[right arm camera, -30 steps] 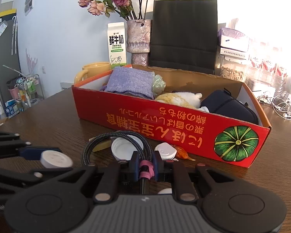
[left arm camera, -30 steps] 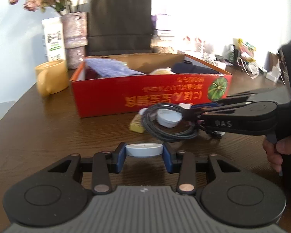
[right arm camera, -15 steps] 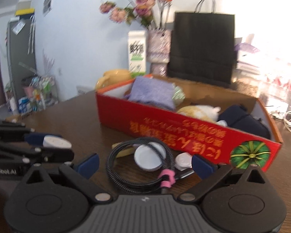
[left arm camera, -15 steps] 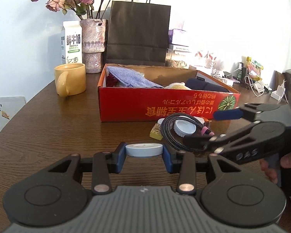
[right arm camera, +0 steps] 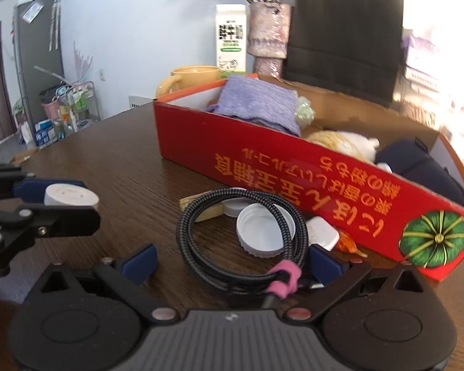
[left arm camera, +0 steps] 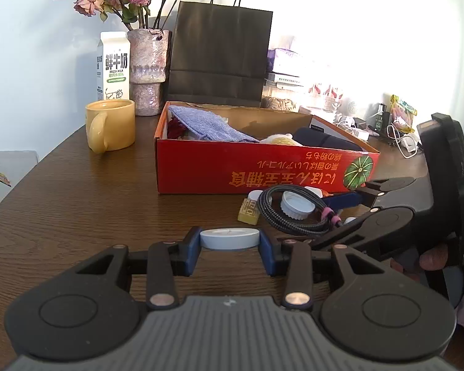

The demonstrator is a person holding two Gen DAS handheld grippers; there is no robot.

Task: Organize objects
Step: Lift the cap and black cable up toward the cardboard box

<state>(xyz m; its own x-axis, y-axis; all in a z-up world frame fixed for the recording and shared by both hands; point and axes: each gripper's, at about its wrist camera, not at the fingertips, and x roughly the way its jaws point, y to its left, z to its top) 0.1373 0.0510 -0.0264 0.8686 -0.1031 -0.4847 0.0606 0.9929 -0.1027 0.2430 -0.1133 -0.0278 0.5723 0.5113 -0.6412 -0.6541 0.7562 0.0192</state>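
Observation:
My left gripper [left arm camera: 229, 249] is shut on a white round lid [left arm camera: 229, 239], held just above the wooden table; it also shows in the right wrist view [right arm camera: 70, 195]. My right gripper [right arm camera: 232, 261] is open, its blue pads on either side of a coiled black braided cable [right arm camera: 232, 247] with a pink band [right arm camera: 284, 279], which lies on the table. A white bottle cap [right arm camera: 261, 232] sits inside the coil. The red cardboard box [left arm camera: 263, 167] stands behind, holding a purple cloth [left arm camera: 210, 126], a plush toy and a dark pouch.
A yellow block [left arm camera: 249, 213], a white tag [right arm camera: 321, 236] and an orange wrapper [right arm camera: 348, 242] lie by the box front. A yellow mug [left arm camera: 111, 125], milk carton [left arm camera: 113, 66], flower vase [left arm camera: 148, 71] and black paper bag [left arm camera: 219, 52] stand behind. Cables and clutter lie at the far right.
My right gripper has opened and let go of the cable, which now lies on the table. My left gripper has pulled back with the lid in it.

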